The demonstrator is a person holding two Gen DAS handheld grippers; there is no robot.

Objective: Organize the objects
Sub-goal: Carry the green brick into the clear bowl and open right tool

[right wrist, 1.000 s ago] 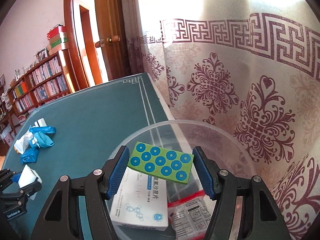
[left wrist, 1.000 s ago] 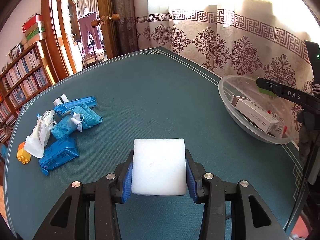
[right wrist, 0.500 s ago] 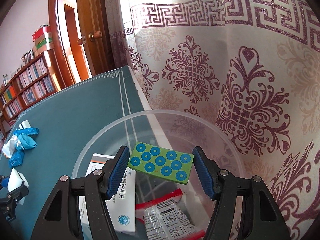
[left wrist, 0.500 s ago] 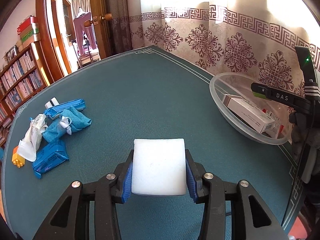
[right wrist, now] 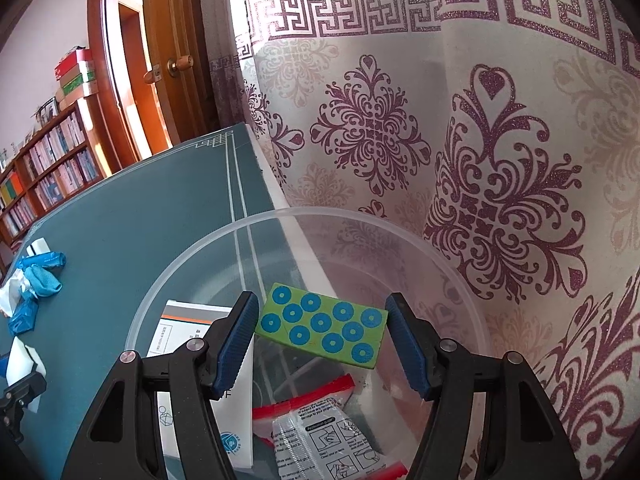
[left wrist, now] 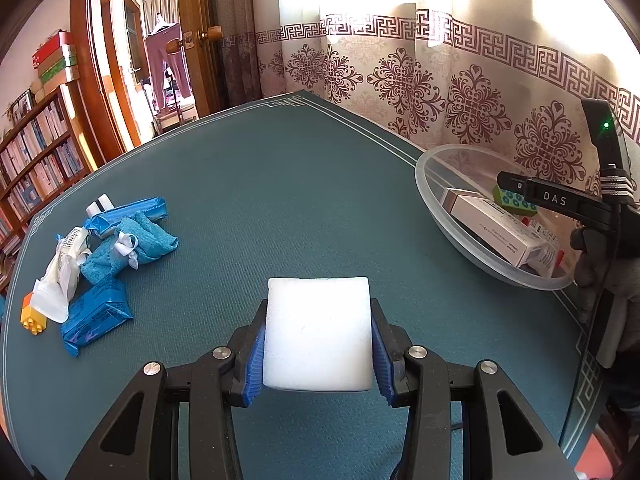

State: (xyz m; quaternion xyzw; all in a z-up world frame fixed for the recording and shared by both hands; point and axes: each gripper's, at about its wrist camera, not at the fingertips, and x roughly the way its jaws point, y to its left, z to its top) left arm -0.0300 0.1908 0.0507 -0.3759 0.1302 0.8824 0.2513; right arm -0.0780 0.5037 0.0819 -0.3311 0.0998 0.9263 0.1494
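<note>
A white foam block (left wrist: pixel 318 336) is pinched between the blue pads of my left gripper (left wrist: pixel 318 314), which is shut on it just above the teal table. My right gripper (right wrist: pixel 321 308) is shut on a green brick with blue studs (right wrist: pixel 322 330), holding it tilted inside the rim of a clear plastic bowl (right wrist: pixel 192 256). In the left wrist view the bowl (left wrist: pixel 424 184) sits at the table's right edge. There the right gripper's finger (left wrist: pixel 520 188) reaches over it with the green brick (left wrist: pixel 514 202) in it.
The bowl holds a white medicine box (right wrist: pixel 180 336) and a red-edged sachet (right wrist: pixel 320 432). On the table's left lie blue packets (left wrist: pixel 96 320), a blue cloth (left wrist: pixel 132 240), a white wrapper (left wrist: pixel 60 276) and an orange-yellow brick (left wrist: pixel 32 318). A patterned curtain (right wrist: pixel 440 140) hangs behind the bowl.
My right gripper with the green brick has moved forward and down over the bowl, which now fills more of its view. The left gripper has hardly moved and still holds the foam block.
</note>
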